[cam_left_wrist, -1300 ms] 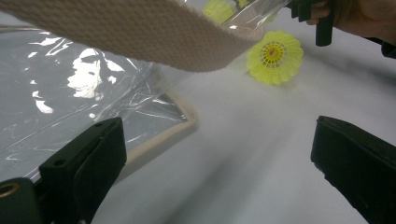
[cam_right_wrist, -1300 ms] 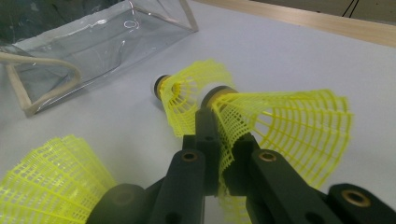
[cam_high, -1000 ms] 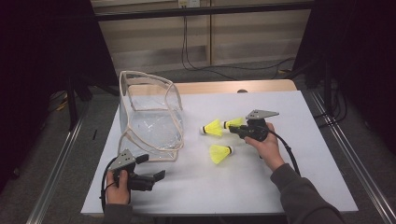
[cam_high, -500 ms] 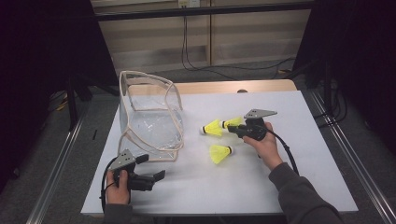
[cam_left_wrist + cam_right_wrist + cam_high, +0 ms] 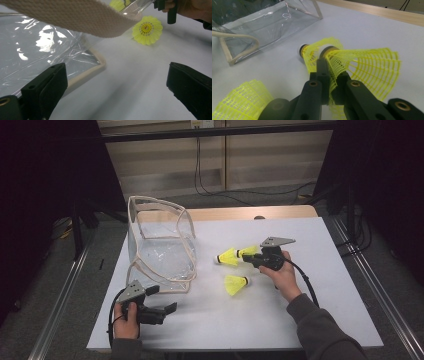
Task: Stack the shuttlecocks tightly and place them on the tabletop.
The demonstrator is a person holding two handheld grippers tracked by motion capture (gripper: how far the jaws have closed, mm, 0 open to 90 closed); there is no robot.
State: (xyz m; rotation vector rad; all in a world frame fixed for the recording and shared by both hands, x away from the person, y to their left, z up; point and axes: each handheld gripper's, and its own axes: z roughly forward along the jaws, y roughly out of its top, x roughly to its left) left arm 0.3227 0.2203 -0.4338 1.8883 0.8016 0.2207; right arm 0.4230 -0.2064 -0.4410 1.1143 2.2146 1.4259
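Jaws spread on my left gripper (image 5: 167,309), hand low near the table's (image 5: 320,320) front-left corner, lying level. Right gripper (image 5: 248,260) mid-table, held level, pinches a yellow shuttlecock's (image 5: 364,67) skirt, pointing toward the clear bag (image 5: 160,252).

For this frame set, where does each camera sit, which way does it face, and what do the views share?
High view: above the person's side, looking forward and down on the white table; both forearms and each claw show, left claw, right claw.
Left gripper view: rides the left claw, looking between open jaws along the table at the clear bag and a loose shuttlecock.
Right gripper view: rides the right claw, shut on a held shuttlecock's skirt.
Shared: all three show the bag and shuttlecocks.
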